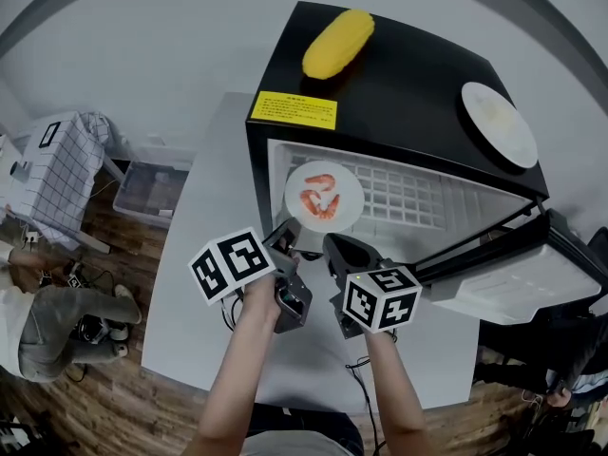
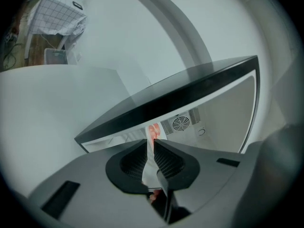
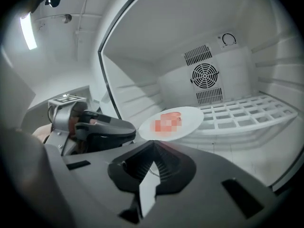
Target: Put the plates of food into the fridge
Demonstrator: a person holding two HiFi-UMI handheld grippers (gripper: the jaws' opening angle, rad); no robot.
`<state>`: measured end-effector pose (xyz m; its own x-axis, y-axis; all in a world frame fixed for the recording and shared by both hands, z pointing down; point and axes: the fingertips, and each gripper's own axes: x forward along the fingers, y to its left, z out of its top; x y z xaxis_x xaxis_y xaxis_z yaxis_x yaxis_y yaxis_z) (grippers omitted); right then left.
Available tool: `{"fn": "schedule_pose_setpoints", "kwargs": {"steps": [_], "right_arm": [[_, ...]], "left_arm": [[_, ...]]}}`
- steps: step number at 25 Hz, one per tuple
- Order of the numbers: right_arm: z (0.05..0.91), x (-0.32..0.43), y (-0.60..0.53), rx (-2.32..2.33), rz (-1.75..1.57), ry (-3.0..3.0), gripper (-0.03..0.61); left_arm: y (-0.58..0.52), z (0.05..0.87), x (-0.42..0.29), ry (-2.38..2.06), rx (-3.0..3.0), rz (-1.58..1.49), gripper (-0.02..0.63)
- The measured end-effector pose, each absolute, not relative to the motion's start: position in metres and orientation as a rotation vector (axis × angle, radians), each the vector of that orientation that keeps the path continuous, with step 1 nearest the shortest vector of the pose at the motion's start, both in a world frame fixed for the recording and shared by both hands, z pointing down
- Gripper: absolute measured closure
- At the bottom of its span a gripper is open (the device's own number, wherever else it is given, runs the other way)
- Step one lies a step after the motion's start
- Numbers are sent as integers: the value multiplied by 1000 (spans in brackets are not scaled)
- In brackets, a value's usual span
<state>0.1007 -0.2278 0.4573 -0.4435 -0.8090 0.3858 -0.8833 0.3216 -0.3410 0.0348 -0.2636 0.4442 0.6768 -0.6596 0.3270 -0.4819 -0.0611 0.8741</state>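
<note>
2 grippers sit at the open front of the black mini fridge [image 1: 408, 93], which stands on a grey table [image 1: 204, 226]. L gripper [image 1: 288, 231] is clamped on the near rim of the white plate [image 1: 323, 196] w/ orange-red shrimp-like food. In the left gripper view the plate shows edge-on between the 2 pads. Plate is at the fridge mouth, approx level, far edge over the front of the white wire shelf [image 3: 242, 110]; can't tell if it touches the shelf. R gripper [image 3: 153, 146] is just beside the L one, on its right. Its jaws are closed tip to tip w/ nothing between them, and it points into the fridge w/ the plate just ahead of its tips. Fridge door [image 1: 518, 278] hangs open at the right. Back wall inside has a round fan vent [image 3: 205, 76]. On the fridge top: 1 yellow corn-shaped item [image 1: 338, 43] toward the back, a 2nd plate [image 1: 499, 124] at the right edge, and a yellow label [image 1: 293, 109] by the front left corner.
</note>
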Motion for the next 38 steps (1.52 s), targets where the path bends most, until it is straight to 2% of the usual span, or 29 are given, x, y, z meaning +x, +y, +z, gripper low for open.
{"fn": "schedule_pose_setpoints", "kwargs": {"steps": [11, 19, 27, 38], "right_arm": [[447, 109, -265, 1664, 733, -2429, 565], [405, 117, -220, 1927, 417, -2450, 565], [373, 138, -184, 2159, 291, -2406, 566], [359, 152, -151, 2248, 264, -2375, 565]], "left_arm": [[-236, 421, 31, -1099, 2199, -85, 586], [-218, 376, 32, -1348, 2624, -55, 586], [-210, 357, 48, -1379, 2682, -62, 586], [-194, 343, 55, -1371, 2703, -100, 604]]}}
